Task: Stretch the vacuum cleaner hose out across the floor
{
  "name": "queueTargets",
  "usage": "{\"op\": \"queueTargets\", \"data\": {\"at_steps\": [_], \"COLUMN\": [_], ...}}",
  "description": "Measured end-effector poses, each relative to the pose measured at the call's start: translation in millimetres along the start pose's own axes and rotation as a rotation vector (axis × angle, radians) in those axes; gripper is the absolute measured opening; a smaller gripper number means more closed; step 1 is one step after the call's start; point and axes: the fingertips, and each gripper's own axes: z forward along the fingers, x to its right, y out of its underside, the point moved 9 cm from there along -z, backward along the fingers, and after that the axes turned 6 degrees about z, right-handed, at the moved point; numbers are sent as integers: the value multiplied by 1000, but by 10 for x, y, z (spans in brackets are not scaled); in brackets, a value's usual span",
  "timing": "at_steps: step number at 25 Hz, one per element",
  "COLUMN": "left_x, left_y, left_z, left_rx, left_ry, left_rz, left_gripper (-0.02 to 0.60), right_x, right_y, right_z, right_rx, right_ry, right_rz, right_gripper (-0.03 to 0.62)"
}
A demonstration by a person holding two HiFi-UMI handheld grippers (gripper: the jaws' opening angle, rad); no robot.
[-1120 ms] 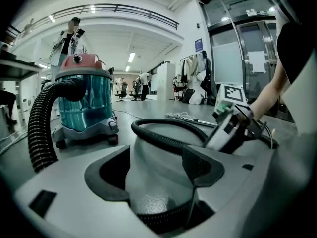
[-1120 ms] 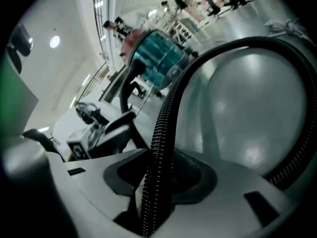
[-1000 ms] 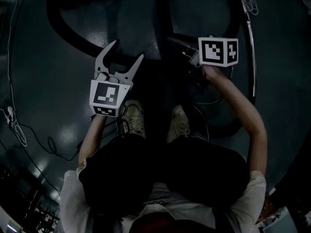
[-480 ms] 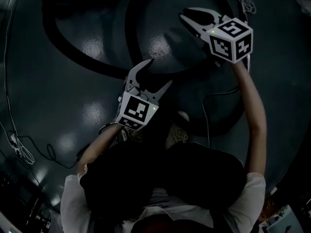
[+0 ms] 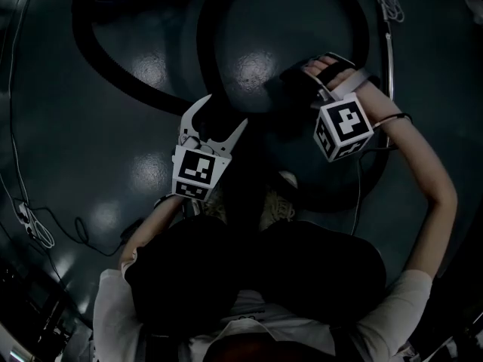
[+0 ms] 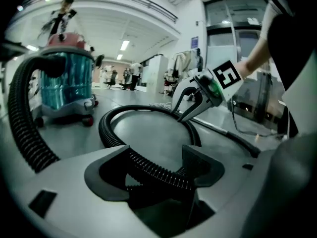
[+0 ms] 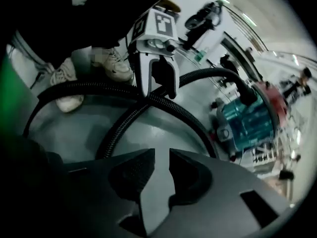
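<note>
Straddling the hose (image 6: 148, 166) where it is crossing over itself on the floor (image 5: 256, 59), our left gripper (image 5: 223, 111) is hanging with jaws wide apart, not yet clamping. We are judging that closing here could catch both strands and pull the loop into a kink. Our right gripper (image 7: 161, 152) is hovering with jaws nearly together on nothing, too narrow to take the hose.

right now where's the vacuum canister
In the left gripper view, the teal vacuum canister stands on the floor at upper left, behind the looped hose.
</note>
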Motion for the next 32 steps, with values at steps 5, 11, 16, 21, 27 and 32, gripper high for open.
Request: {"op": "queueTargets", "data": {"at_steps": [5,11,16,21,27,32], "left_x": [-2,-76,-219,-276,-299,-208], "left_y": [43,-9,132,129,105,121], "left_z": [14,32,33,79,93,79], "left_rx": [-14,3,-18,-13,-26,-13], "left_ry": [-57,-66,-102,-160,-168,-133], "left_rz": [-239,-336,-408,-376,-382,-231], "left_gripper": [311,311,311,311,311,311], "right_x": [506,774,821,873,835,482], "right_y": [-539,-1066,-1194,-915,-1016,-1026], "right_z": [505,957,1251,1114,1243,1543], "right_rx": [69,189,190,118,185,197], "right_ry": [-70,-195,-364,-398,-279,-382], "right_rz": [-405,-624,-719,-807,-958,-967], "right_gripper": [77,106,118,124,197,221]}}
